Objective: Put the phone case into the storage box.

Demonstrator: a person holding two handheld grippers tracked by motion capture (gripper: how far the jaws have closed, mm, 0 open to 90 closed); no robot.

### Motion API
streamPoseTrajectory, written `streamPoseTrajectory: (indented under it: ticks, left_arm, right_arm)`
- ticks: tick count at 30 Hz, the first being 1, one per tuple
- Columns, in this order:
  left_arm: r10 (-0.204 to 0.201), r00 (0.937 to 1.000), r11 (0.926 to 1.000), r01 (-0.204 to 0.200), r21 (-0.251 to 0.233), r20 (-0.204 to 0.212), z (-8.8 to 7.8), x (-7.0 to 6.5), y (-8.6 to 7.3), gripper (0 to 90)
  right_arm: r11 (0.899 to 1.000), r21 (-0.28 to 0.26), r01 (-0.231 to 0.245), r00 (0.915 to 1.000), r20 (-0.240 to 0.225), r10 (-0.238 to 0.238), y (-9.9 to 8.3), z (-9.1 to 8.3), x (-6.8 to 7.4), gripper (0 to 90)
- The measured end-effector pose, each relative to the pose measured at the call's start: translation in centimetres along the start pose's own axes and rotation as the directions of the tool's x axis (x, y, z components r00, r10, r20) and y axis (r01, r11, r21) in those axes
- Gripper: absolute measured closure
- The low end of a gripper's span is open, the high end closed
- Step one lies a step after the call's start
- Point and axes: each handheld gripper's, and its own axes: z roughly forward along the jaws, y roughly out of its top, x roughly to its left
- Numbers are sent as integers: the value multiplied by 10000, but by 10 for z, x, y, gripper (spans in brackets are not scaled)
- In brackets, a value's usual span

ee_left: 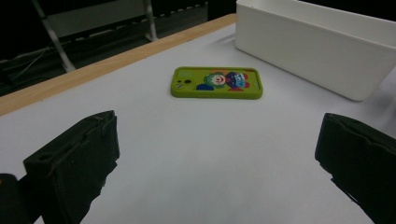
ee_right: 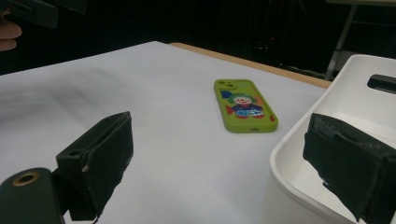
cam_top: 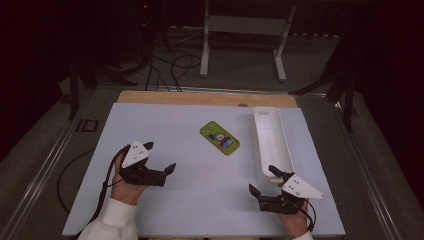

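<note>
A green phone case (cam_top: 219, 137) with a cartoon clown on it lies flat in the middle of the white mat. Right of it stands a long white tray (cam_top: 267, 131). My left gripper (cam_top: 160, 156) rests near the mat's left front, open, with nothing between its jaws. In the left gripper view the phone case (ee_left: 216, 83) lies ahead of my left gripper (ee_left: 219, 163), well apart from it. My right gripper (cam_top: 262, 179) is open at the tray's near end. In the right gripper view one jaw overlaps the tray's rim (ee_right: 299, 135), and the phone case (ee_right: 245, 105) lies farther off.
The white mat (cam_top: 200, 200) covers a wooden table whose edge (cam_top: 200, 97) shows at the back. Beyond the table are a white frame's legs (cam_top: 205, 45) and cables on the floor. The other hand's gripper (ee_right: 37, 9) appears at the top left of the right gripper view.
</note>
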Motion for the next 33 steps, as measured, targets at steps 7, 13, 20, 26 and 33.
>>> streamPoseTrajectory:
  ticks: [7,13,20,26,33]
  left_arm:
    - [10,10000,10000,-10,11,19,7,2,5,1]
    - [136,9999,9999,-137,94,90,12,5,11,1]
    - [140,9998,9998,-142,142,152,19,6,20,2]
    - [343,9993,9992,-345,177,144,24,5,27,6]
    - [549,9982,9982,-555,225,258,34,5,37,10]
  right_arm:
    - [10000,13,-53,10000,11,53,0,0,0,85]
    - [10000,35,-59,10000,34,59,0,1,0,85]
    - [10000,32,-77,10000,62,77,0,1,0,85]
    - [10000,31,-77,9999,92,76,0,0,-1,85]
    - [10000,35,-82,9999,118,82,0,1,-1,85]
